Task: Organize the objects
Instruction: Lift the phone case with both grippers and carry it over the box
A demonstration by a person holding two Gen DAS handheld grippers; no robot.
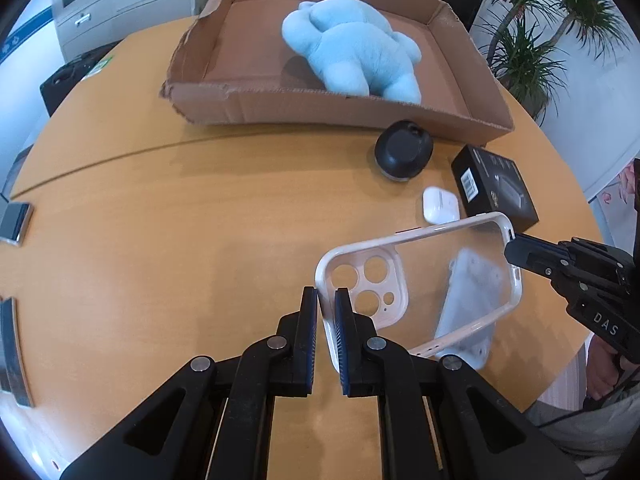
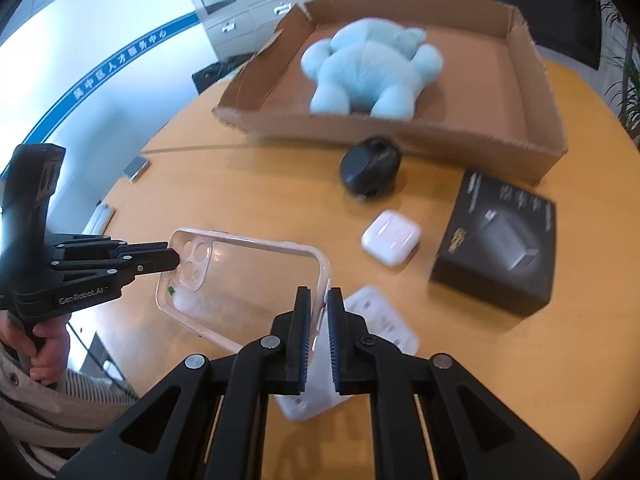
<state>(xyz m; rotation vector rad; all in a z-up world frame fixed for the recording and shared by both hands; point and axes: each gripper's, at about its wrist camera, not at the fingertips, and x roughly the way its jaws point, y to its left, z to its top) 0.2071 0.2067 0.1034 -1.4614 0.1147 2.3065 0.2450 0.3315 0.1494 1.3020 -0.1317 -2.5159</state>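
Note:
A clear phone case (image 1: 424, 276) with a white rim is held in the air above the wooden table, one gripper at each end. My left gripper (image 1: 326, 300) is shut on its camera-hole end. My right gripper (image 2: 318, 300) is shut on the opposite end of the phone case (image 2: 248, 280). The right gripper also shows in the left wrist view (image 1: 514, 250), and the left gripper in the right wrist view (image 2: 174, 260). A white flat object (image 2: 380, 320) lies on the table under the case.
An open cardboard tray (image 1: 280, 112) at the back holds a light-blue plush toy (image 1: 356, 48). In front of it are a round black object (image 1: 404, 152), a white earbud case (image 1: 440, 204) and a black box (image 1: 496, 188). The round table's (image 1: 160, 240) edge curves near.

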